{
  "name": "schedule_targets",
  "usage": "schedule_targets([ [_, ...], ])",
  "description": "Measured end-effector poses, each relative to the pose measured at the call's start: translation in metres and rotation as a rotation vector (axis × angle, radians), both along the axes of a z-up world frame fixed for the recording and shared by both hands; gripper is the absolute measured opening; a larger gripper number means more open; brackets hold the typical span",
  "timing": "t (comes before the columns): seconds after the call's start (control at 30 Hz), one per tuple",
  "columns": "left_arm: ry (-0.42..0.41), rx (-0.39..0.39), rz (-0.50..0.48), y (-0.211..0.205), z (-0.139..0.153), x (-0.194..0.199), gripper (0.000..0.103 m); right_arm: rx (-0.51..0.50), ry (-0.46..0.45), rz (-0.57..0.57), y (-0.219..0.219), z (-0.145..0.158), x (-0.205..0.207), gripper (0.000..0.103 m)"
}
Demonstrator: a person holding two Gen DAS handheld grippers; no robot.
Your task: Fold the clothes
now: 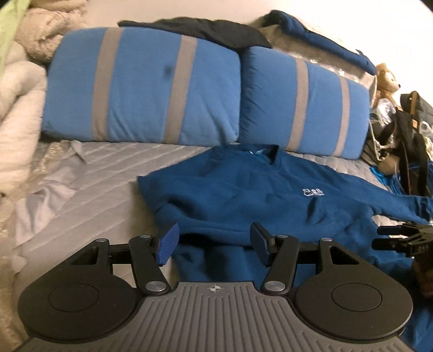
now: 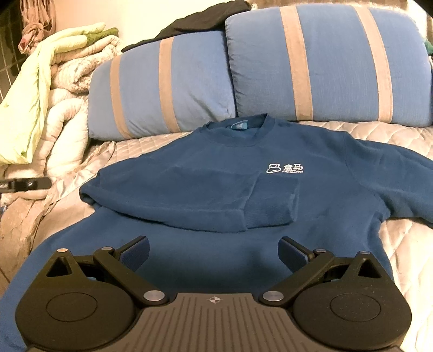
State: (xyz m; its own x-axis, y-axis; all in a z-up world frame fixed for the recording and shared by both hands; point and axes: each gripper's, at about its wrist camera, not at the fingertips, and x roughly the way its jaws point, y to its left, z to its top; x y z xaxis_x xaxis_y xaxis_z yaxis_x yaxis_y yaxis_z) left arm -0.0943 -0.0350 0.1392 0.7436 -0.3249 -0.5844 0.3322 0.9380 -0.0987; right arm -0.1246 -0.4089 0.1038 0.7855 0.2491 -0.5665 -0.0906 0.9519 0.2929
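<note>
Left wrist view: our left hand-held gripper (image 1: 213,239) hangs spread wide, nothing between its blue pads, just above the near left edge of the blue sweatshirt (image 1: 259,189). At the far right edge of this view we glimpse black parts of the other tool. Right wrist view: our right hand-held gripper (image 2: 213,253) is likewise spread apart and empty, poised over the sweatshirt's lower body. The sweatshirt lies chest-up on the bed (image 2: 400,238), collar (image 2: 238,128) toward the pillows, white logo (image 2: 284,168) showing. One sleeve (image 2: 205,200) is folded across the chest, its cuff below the logo; the other sleeve (image 2: 400,176) lies stretched out to the right. Behind it two blue pillows (image 2: 324,62) with grey stripes stand side by side, a dark garment (image 2: 200,19) draped on top. Pale quilts (image 2: 65,81) are heaped at left.
</note>
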Motion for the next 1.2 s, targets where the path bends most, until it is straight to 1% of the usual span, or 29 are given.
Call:
schedule_targets([
  [0.1, -0.027, 0.007, 0.029, 0.007, 0.013, -0.012, 0.058, 0.018, -0.018, -0.009, -0.004, 0.002, -0.003, 0.101],
  [0.17, -0.039, 0.0, 0.038, 0.01, 0.017, -0.016, 0.058, 0.032, -0.033, -0.011, -0.007, 0.005, -0.005, 0.101],
  [0.23, -0.052, -0.006, 0.047, 0.013, 0.021, -0.021, 0.061, 0.021, -0.063, -0.003, -0.008, 0.01, -0.009, 0.101],
  [0.33, -0.071, -0.016, 0.061, 0.018, 0.027, -0.028, 0.062, -0.051, -0.094, 0.004, -0.007, 0.021, -0.016, 0.101],
  [0.47, -0.095, -0.031, 0.08, 0.024, 0.035, -0.036, 0.062, -0.186, -0.111, 0.018, -0.012, 0.037, -0.022, 0.101],
  [0.63, -0.11, -0.069, 0.108, 0.041, 0.032, -0.041, 0.063, -0.359, -0.128, 0.037, -0.019, 0.056, -0.029, 0.101],
  [0.77, -0.101, -0.089, 0.122, 0.05, 0.027, -0.042, 0.063, -0.512, -0.14, 0.086, -0.024, 0.061, -0.034, 0.101],
  [0.83, -0.097, -0.075, 0.116, 0.05, 0.024, -0.041, 0.063, -0.545, -0.142, 0.099, -0.027, 0.061, -0.036, 0.101],
  [0.97, -0.089, -0.063, 0.121, 0.051, 0.017, -0.035, 0.063, -0.545, -0.136, 0.125, -0.031, 0.056, -0.034, 0.099],
  [1.07, -0.086, -0.071, 0.126, 0.052, 0.013, -0.031, 0.063, -0.567, -0.121, 0.172, -0.028, 0.05, -0.022, 0.096],
  [1.2, -0.072, -0.048, 0.13, 0.051, 0.003, -0.024, 0.063, -0.596, -0.097, 0.222, -0.017, 0.048, -0.002, 0.092],
])
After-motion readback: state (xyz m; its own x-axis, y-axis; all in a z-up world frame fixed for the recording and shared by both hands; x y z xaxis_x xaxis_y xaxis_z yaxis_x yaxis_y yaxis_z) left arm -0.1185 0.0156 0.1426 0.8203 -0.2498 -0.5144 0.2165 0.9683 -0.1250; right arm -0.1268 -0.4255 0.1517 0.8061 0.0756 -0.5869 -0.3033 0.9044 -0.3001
